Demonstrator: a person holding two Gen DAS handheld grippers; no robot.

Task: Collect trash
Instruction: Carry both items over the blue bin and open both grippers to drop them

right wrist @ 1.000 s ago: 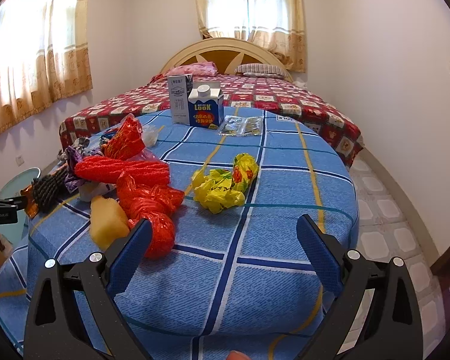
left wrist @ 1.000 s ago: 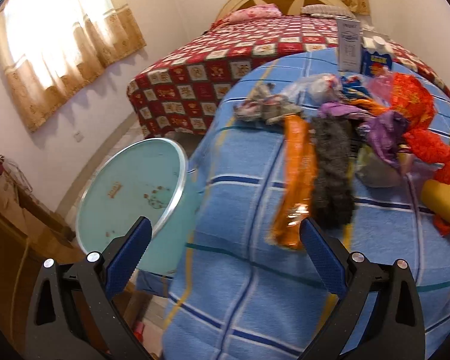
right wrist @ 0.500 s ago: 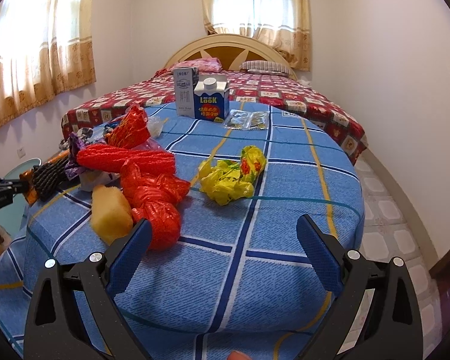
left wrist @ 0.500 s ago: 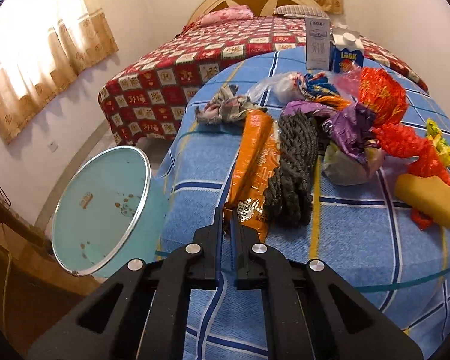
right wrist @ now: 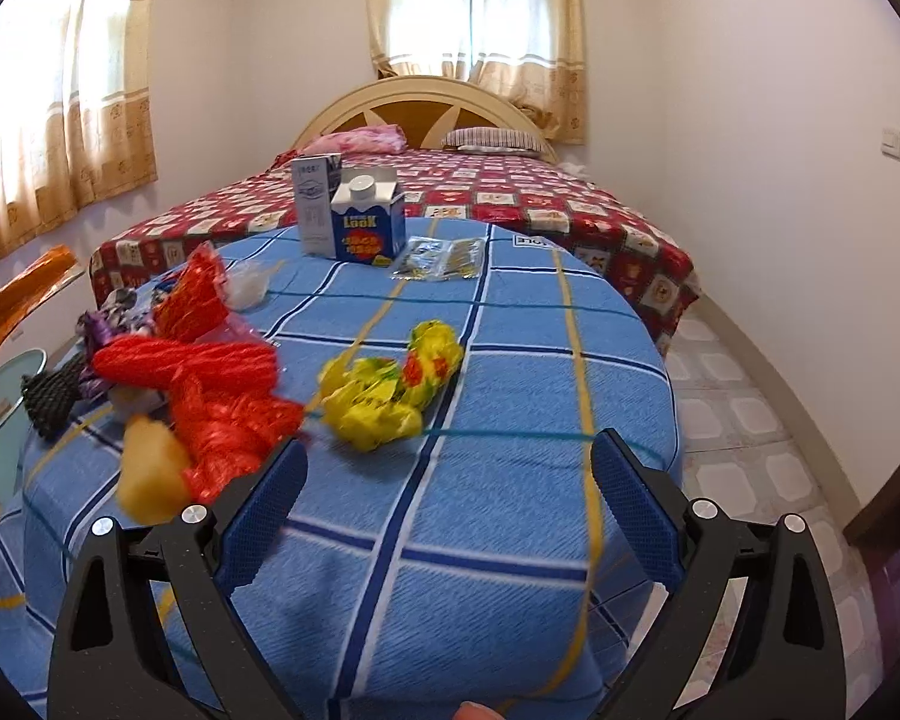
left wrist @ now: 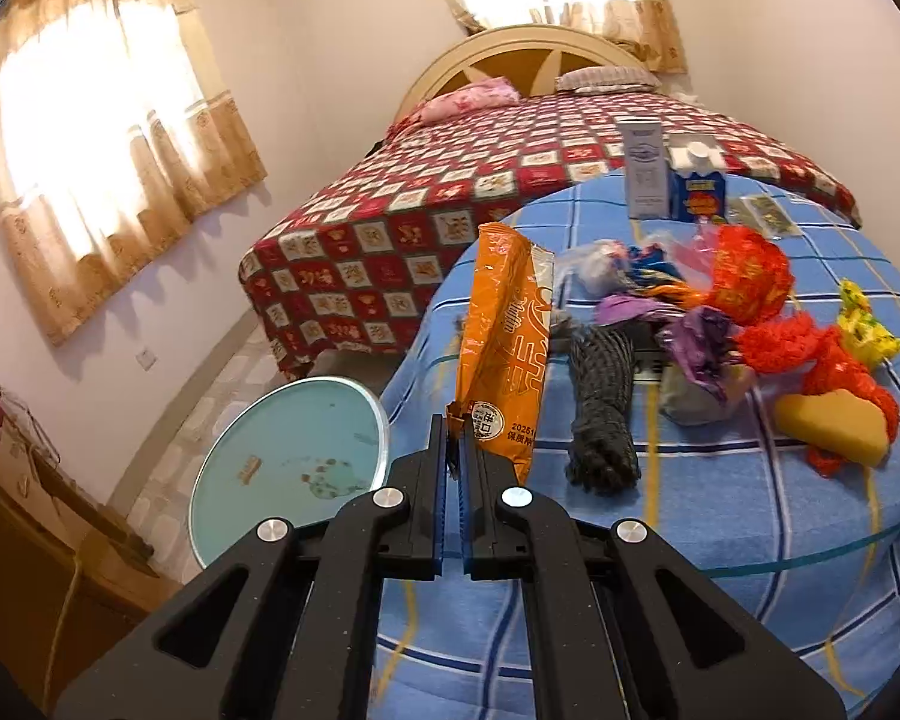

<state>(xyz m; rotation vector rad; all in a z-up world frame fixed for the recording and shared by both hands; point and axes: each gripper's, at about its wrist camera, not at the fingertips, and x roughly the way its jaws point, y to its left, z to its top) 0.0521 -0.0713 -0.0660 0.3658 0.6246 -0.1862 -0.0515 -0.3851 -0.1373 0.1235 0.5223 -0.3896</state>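
My left gripper (left wrist: 452, 444) is shut on the lower end of an orange snack wrapper (left wrist: 507, 339), lifted upright above the table's left edge; the wrapper also shows at the left edge of the right wrist view (right wrist: 18, 294). A teal trash bin (left wrist: 288, 456) stands on the floor below and left of it. More trash lies on the blue checked table (right wrist: 510, 420): a black net (left wrist: 603, 408), purple bag (left wrist: 699, 336), red bags (right wrist: 210, 396), yellow sponge (right wrist: 150, 471) and yellow bag (right wrist: 390, 387). My right gripper (right wrist: 444, 510) is open and empty above the table's near side.
Two cartons (right wrist: 354, 219) and a clear packet (right wrist: 441, 258) stand at the table's far edge. A bed with a red patterned cover (right wrist: 510, 192) lies beyond. A wooden cabinet (left wrist: 24, 570) is left of the bin. Tiled floor (right wrist: 744, 414) runs to the right.
My left gripper closed on the orange wrapper's end and lifted it upright off the table. My right gripper moved slightly forward over the table and stayed open.
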